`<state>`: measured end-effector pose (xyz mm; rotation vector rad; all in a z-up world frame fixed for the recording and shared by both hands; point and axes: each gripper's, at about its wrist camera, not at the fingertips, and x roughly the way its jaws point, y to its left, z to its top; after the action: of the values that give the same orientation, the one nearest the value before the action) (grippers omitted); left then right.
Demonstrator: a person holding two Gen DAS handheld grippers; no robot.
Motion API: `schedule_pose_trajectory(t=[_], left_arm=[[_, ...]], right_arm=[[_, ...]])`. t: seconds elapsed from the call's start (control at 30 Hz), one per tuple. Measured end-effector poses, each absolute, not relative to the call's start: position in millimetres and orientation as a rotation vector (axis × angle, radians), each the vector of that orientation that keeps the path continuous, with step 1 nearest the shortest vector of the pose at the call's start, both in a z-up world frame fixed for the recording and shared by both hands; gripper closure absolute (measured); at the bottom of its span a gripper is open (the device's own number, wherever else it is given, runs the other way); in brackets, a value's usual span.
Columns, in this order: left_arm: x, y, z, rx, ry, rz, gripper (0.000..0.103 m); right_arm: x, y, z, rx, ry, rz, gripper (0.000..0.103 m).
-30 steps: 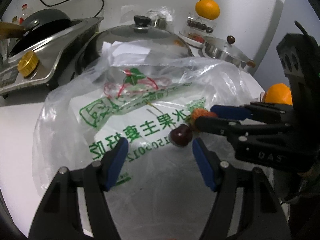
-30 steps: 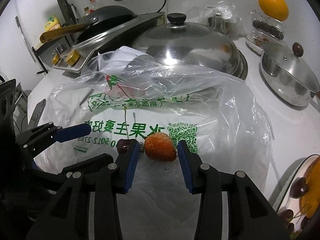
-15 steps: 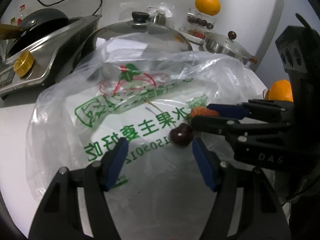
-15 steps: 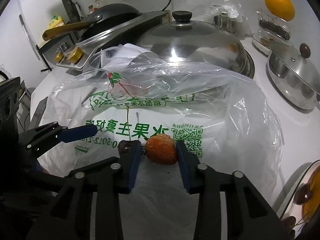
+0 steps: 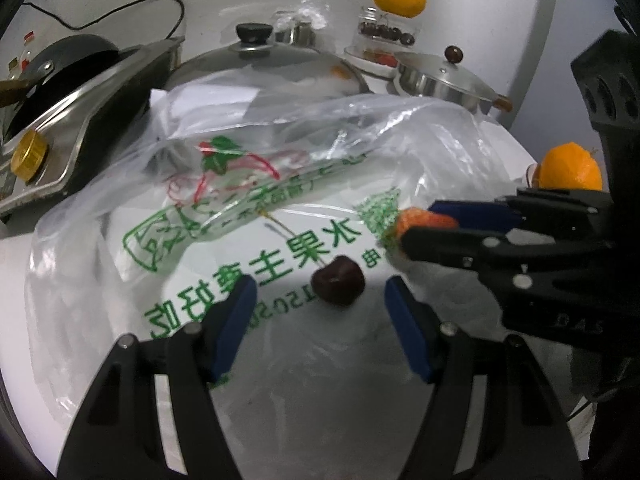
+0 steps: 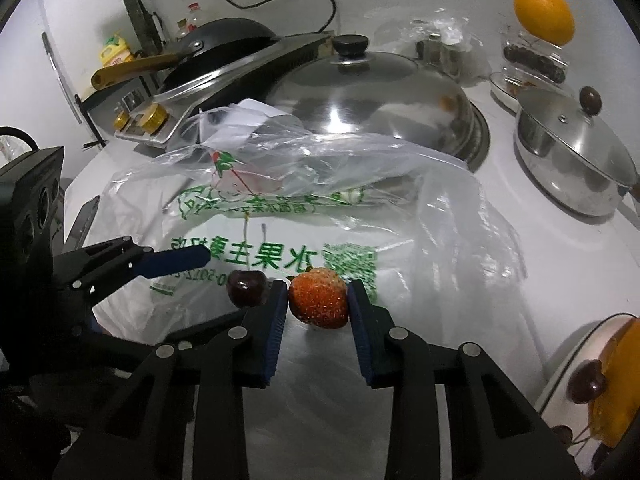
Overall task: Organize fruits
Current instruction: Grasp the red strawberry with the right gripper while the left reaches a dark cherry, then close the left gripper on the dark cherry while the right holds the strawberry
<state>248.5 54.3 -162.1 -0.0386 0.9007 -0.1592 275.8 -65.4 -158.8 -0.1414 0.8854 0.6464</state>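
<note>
**On the bag, two fruits left: strawberry gripped, cherry waiting**

On the plastic bag spread across the middle of the table, two loose fruits lie side by side: a strawberry and a dark cherry with its long stem pointing toward the far edge. The right tongs have their blue pads pressed on either flank of the strawberry, so it is held, though it looks not yet lifted off the bag. The left tongs stand half wide, with the cherry between the pads but touching neither.

Some sorting seems already done. At the near right corner a plate carries an orange and a few more dark cherries. Near the far right corner, clear tubs hold dark fruit, with another orange perched on top; whether those belong to this job I cannot tell.

What is left, by my reading: carry the strawberry to its place, close on the cherry and move it likewise, probably to the plate with the other cherries. No strawberry pile is clearly visible, so its destination is uncertain. With both gone the bag would be bare, which suggests the task is in its late part.
</note>
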Motion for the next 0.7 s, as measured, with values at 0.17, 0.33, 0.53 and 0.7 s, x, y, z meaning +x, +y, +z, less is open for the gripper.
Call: schedule_pose_trajectory(t=[0.17, 0.33, 0.53, 0.7], left_arm=[[253, 52, -164, -0.034, 0.905, -0.151, 0.035], [257, 47, -167, -0.012, 0.907, -0.145, 0.036], [260, 50, -169, -0.025, 0.901, -0.129, 0.044], [259, 50, -169, -0.025, 0.897, -0.143, 0.053]], right_arm=[[277, -74, -164, -0.136, 0.900, 0.639, 0.070], [278, -76, -167, -0.130, 0.904, 0.645, 0.070], [279, -76, -168, -0.122, 0.910, 0.655, 0.070], [278, -72, -173, -0.121, 0.923, 0.659, 0.067]])
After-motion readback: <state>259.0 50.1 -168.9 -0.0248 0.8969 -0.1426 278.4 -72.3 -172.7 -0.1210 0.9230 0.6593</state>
